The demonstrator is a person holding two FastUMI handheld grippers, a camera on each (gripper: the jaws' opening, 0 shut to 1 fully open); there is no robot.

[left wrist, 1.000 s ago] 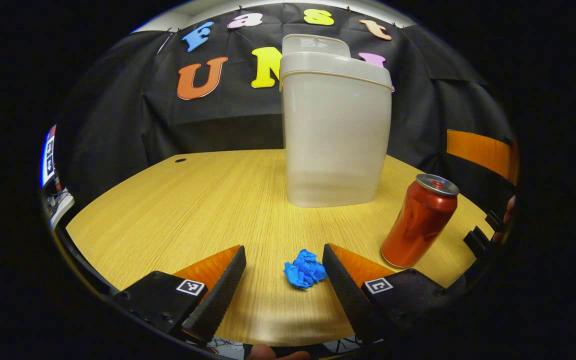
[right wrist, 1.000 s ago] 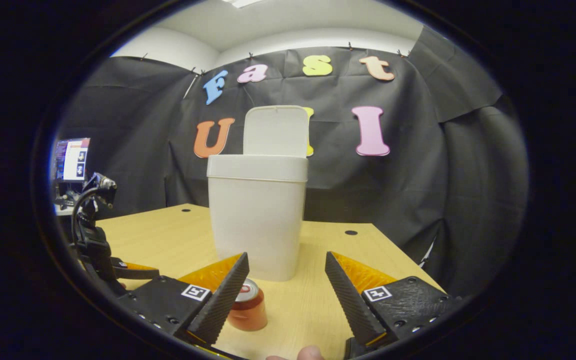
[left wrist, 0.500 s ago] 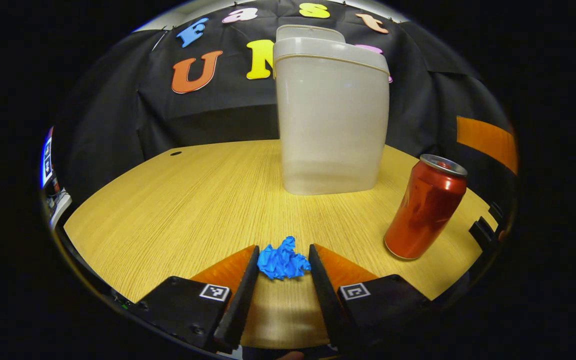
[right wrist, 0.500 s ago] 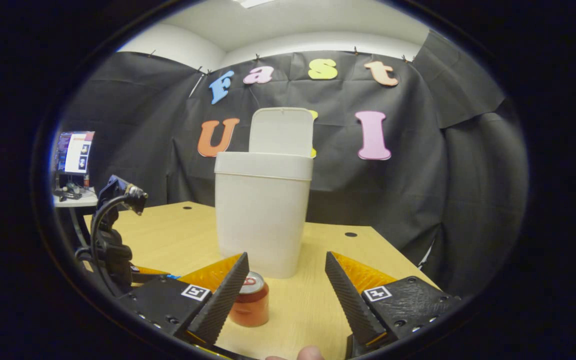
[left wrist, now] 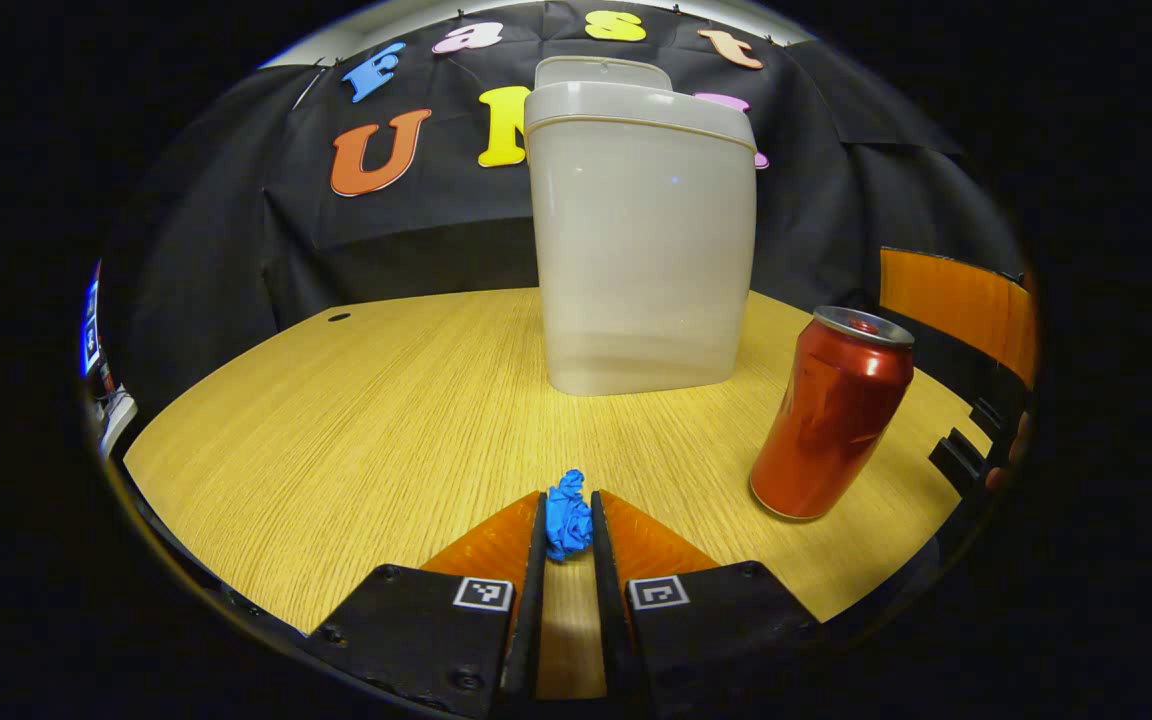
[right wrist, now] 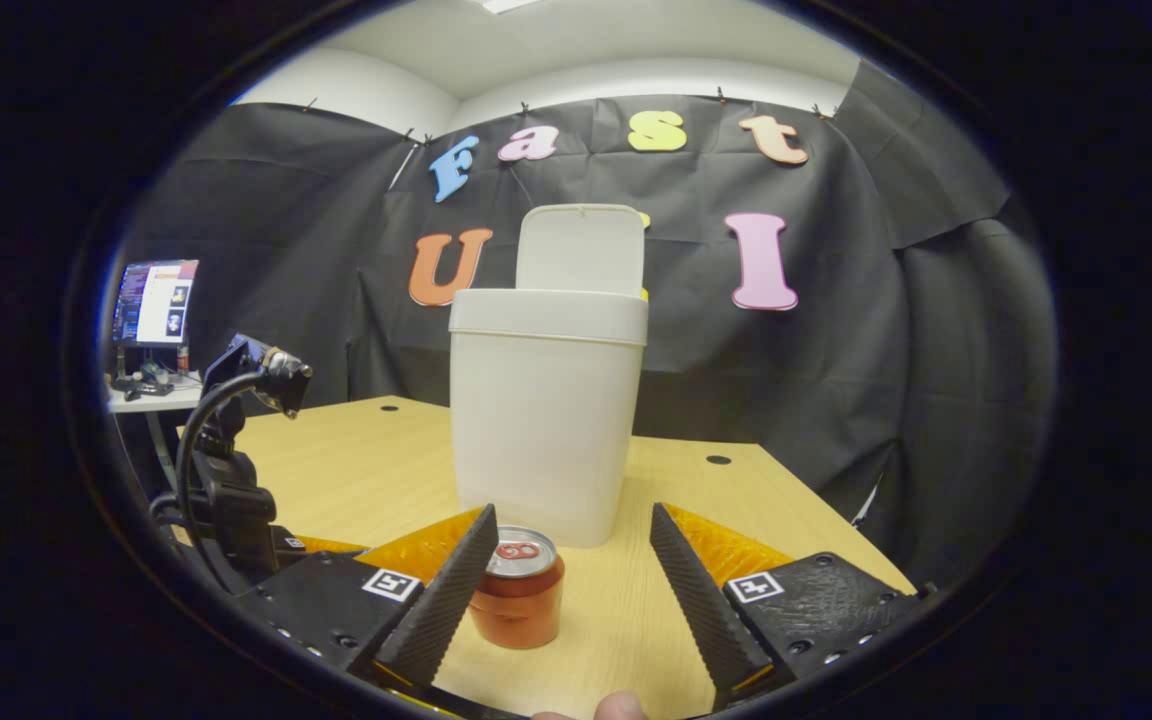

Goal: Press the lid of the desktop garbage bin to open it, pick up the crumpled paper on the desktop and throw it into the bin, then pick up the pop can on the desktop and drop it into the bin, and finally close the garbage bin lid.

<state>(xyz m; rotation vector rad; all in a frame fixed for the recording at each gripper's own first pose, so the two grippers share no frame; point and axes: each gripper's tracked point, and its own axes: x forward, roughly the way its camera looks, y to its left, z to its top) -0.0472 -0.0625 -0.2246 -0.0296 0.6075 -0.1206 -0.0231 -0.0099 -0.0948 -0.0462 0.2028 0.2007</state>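
The left hand-held gripper point(left wrist: 568, 520) sat low in the frame, fingers nearly together and pinching at their tips. The right hand-held gripper point(right wrist: 573, 560) was spread wide at bottom centre, a fingertip point(right wrist: 621, 706) showing at the bottom edge.

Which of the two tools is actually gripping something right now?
The left tool, shut on the blue crumpled paper; the right tool is open beside the red pop can.
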